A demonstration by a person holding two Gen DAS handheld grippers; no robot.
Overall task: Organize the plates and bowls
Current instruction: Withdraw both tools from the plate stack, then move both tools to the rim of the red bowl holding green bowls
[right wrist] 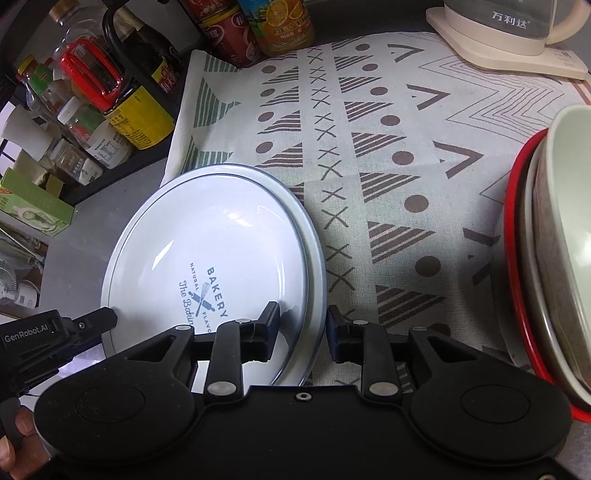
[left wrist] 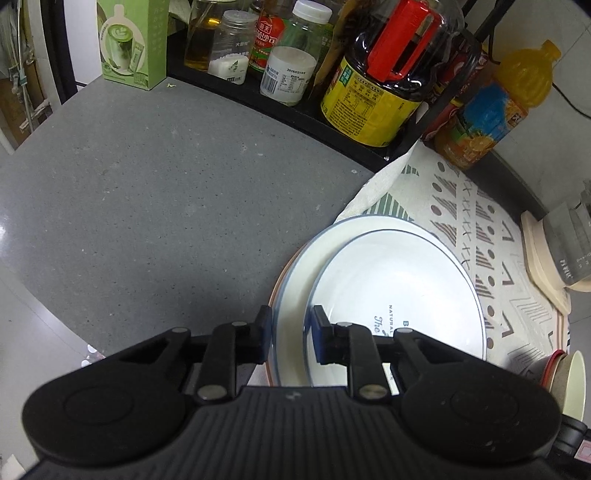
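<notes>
A white plate with a blue rim and "Bakery" print lies on top of larger plates at the patterned cloth's left edge. My left gripper is open, its jaws standing either side of the stack's near rim; it also shows in the right wrist view at the plate's left rim. My right gripper is open, its jaws straddling the stack's right rim. A stack of bowls with a red rim sits at the right, also in the left wrist view.
A patterned cloth covers the right of the grey counter. A black rack with bottles and jars lines the back. A green box stands at the back left. A kettle on its base stands at the back right.
</notes>
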